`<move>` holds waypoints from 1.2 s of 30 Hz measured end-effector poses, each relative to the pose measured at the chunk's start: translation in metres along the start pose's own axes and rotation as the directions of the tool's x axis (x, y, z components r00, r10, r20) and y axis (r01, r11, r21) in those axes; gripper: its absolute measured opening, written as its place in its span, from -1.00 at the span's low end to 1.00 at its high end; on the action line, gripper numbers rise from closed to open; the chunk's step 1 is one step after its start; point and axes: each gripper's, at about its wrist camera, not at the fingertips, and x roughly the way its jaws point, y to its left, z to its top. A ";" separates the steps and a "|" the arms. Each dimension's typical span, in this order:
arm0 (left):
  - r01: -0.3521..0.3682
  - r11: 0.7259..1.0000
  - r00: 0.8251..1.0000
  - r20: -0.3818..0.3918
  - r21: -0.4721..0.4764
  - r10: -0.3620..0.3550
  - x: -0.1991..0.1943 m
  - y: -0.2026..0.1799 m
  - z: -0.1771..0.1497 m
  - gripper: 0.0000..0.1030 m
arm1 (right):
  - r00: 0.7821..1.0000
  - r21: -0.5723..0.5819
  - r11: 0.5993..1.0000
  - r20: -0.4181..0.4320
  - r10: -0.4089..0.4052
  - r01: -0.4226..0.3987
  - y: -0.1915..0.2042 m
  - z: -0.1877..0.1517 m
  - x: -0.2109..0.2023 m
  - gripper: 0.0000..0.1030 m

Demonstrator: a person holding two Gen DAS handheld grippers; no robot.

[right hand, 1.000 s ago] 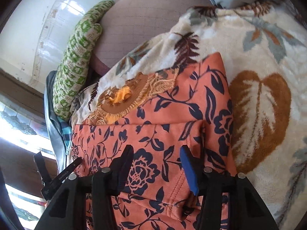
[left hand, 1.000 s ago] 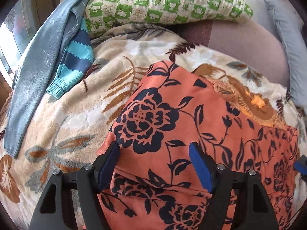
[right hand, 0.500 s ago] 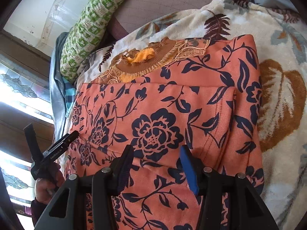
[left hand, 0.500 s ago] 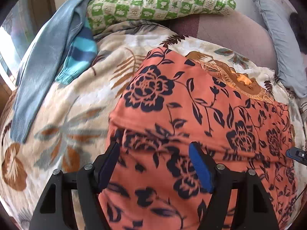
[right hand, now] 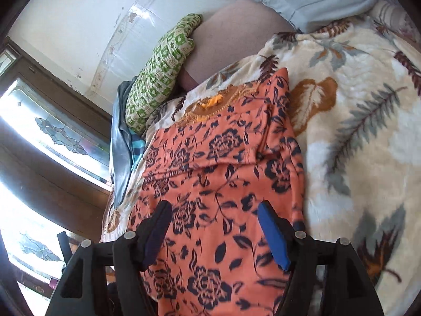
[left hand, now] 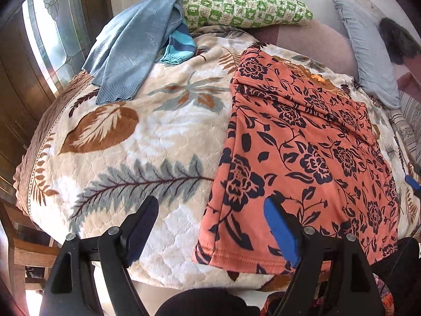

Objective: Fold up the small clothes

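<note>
Orange floral top point(left hand: 302, 158) lies spread flat on a cream leaf-patterned fleece blanket point(left hand: 147, 142), its embroidered gold neckline point(right hand: 213, 104) at the far end and its hem hanging at the near edge of the bed. One sleeve is folded in across the chest, making a ridge across the cloth.

From the left wrist view, the left gripper point(left hand: 210, 226) hangs above the garment's left hem corner: its blue-padded finger is over the orange fabric, the dark one over bare blanket, and the side edge of the top runs between them. Its jaws have just been opening and stand wide, with nothing pinched.

From the right wrist view, the right gripper point(right hand: 215, 231) hovers over the lower body of the top, both fingers above the printed cloth, near its right edge. Its jaws too have just been opening; they stand apart and clamp nothing.

Beyond the top sit a green checked pillow point(left hand: 244, 6), a light blue sweater point(left hand: 131, 50) and a striped knit cuff point(left hand: 180, 46).
</note>
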 end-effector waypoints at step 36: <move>0.246 0.967 0.952 -0.171 -0.065 -0.254 0.040 0.009 -0.021 -0.92 | 0.910 -0.024 0.956 -0.297 -0.288 0.294 -0.021 -0.122 0.004 -0.85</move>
